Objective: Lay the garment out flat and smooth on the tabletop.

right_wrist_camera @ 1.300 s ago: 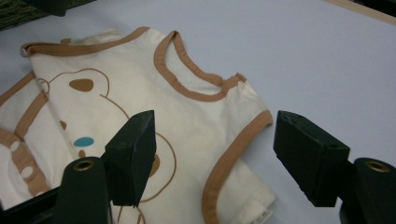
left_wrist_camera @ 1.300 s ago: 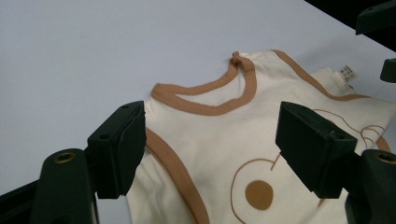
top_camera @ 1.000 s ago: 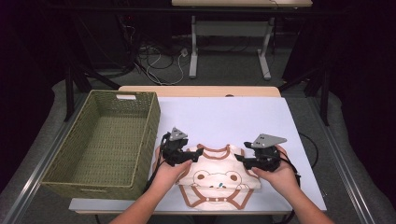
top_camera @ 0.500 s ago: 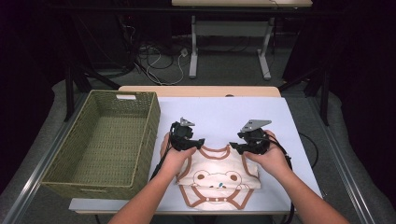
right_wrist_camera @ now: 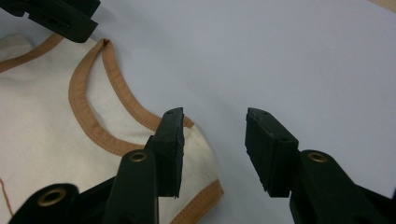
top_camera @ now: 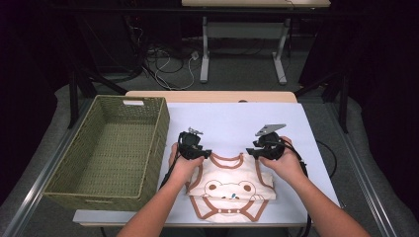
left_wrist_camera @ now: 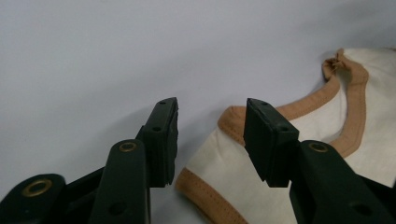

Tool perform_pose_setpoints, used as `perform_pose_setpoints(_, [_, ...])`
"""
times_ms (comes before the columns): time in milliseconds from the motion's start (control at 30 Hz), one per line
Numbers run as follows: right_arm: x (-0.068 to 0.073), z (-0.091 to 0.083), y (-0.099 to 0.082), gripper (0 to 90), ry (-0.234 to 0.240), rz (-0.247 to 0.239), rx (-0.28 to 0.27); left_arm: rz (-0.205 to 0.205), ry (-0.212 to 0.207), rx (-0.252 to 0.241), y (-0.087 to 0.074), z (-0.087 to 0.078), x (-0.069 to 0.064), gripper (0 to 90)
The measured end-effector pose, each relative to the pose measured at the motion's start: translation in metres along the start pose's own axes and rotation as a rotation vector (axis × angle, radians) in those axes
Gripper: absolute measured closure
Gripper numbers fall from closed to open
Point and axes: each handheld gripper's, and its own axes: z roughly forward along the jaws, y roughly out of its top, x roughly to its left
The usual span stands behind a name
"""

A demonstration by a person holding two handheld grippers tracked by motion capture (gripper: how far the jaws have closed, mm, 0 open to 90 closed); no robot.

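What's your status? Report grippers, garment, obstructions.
Left gripper and right gripper: jaws open, just been closing, each at a shoulder corner. Bear-print baby bodysuit flat on table. Wicker basket left, nothing blocking.

Overhead forward-down view; two close gripper-mounted views, bodysuit [top_camera: 231, 183] shared.

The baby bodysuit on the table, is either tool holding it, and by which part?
Neither holds it. The left tool and right tool are open at the shoulder corners of the bodysuit, jaws just closing.

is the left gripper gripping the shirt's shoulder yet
Apart. In the left gripper view the left gripper has just been closing, but its pads stand clear either side of the shirt shoulder corner.
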Motion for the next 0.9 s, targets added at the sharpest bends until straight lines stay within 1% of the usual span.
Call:
perform_pose_setpoints(33, [0.000, 0.000, 0.000, 57.4, 0.000, 0.000, 0.000, 0.000, 0.000, 0.000, 0.000, 0.000, 0.000, 56.4])
perform_pose_setpoints(67, [-0.001, 0.000, 0.000, 57.4, 0.000, -0.002, 0.000, 0.005, -0.016, 0.013, -0.001, 0.001, 0.001, 58.2])
perform_pose_setpoints(100, [0.000, 0.001, 0.000, 57.4, -0.002, 0.004, 0.000, 0.010, -0.017, 0.025, -0.001, 0.001, 0.001, 59.1])
perform_pose_setpoints(167, [-0.002, 0.002, 0.000, 57.7, -0.004, 0.001, -0.004, 0.011, -0.013, 0.023, -0.002, 0.002, 0.001, 59.9])
perform_pose_setpoints(200, [-0.002, 0.002, 0.000, 58.0, -0.004, 0.010, -0.001, 0.019, -0.016, 0.035, -0.002, 0.003, 0.001, 61.1])
perform_pose_setpoints(300, [-0.003, 0.003, -0.001, 58.0, -0.006, 0.012, 0.006, 0.007, -0.017, 0.038, -0.002, 0.004, 0.000, 61.4])
perform_pose_setpoints(367, [-0.004, 0.005, -0.001, 58.0, -0.009, 0.014, 0.010, 0.023, -0.022, 0.063, -0.003, 0.006, 0.002, 63.0])
perform_pose_setpoints(400, [-0.005, 0.005, -0.001, 58.1, -0.011, 0.012, 0.016, 0.017, -0.022, 0.062, -0.004, 0.008, 0.002, 63.6])
perform_pose_setpoints(500, [-0.006, 0.007, -0.002, 58.0, -0.010, 0.017, 0.013, 0.025, -0.014, 0.058, -0.004, 0.008, 0.001, 66.6])
perform_pose_setpoints(567, [-0.007, 0.007, -0.002, 58.1, -0.006, 0.012, 0.025, 0.041, -0.002, 0.069, -0.004, 0.008, 0.001, 71.8])
perform_pose_setpoints(600, [-0.007, 0.008, -0.003, 58.3, -0.006, 0.022, 0.026, 0.042, 0.003, 0.077, -0.004, 0.007, 0.000, 75.0])
perform_pose_setpoints(667, [-0.008, 0.009, -0.003, 58.5, -0.005, 0.019, 0.022, 0.056, 0.016, 0.085, -0.005, 0.007, -0.001, 80.6])
perform_pose_setpoints(700, [-0.008, 0.009, -0.004, 58.6, -0.003, 0.029, 0.029, 0.051, 0.019, 0.085, -0.005, 0.007, -0.003, 83.1])
perform_pose_setpoints(733, [-0.009, 0.009, -0.004, 59.0, -0.002, 0.028, 0.040, 0.054, 0.016, 0.092, -0.005, 0.007, -0.003, 85.1])
perform_pose_setpoints(767, [-0.008, 0.010, -0.004, 59.7, -0.009, 0.040, 0.042, 0.054, 0.016, 0.095, -0.004, 0.006, -0.003, 87.2])
perform_pose_setpoints(800, [-0.009, 0.011, -0.004, 60.6, -0.003, 0.028, 0.039, 0.058, 0.018, 0.099, -0.004, 0.006, -0.003, 87.8])
perform_pose_setpoints(867, [-0.009, 0.012, -0.005, 62.6, -0.001, 0.027, 0.055, 0.051, 0.023, 0.089, -0.004, 0.006, -0.005, 89.0])
perform_pose_setpoints(900, [-0.008, 0.013, -0.006, 62.9, 0.002, 0.026, 0.062, 0.055, 0.026, 0.082, -0.004, 0.005, -0.005, 89.1])
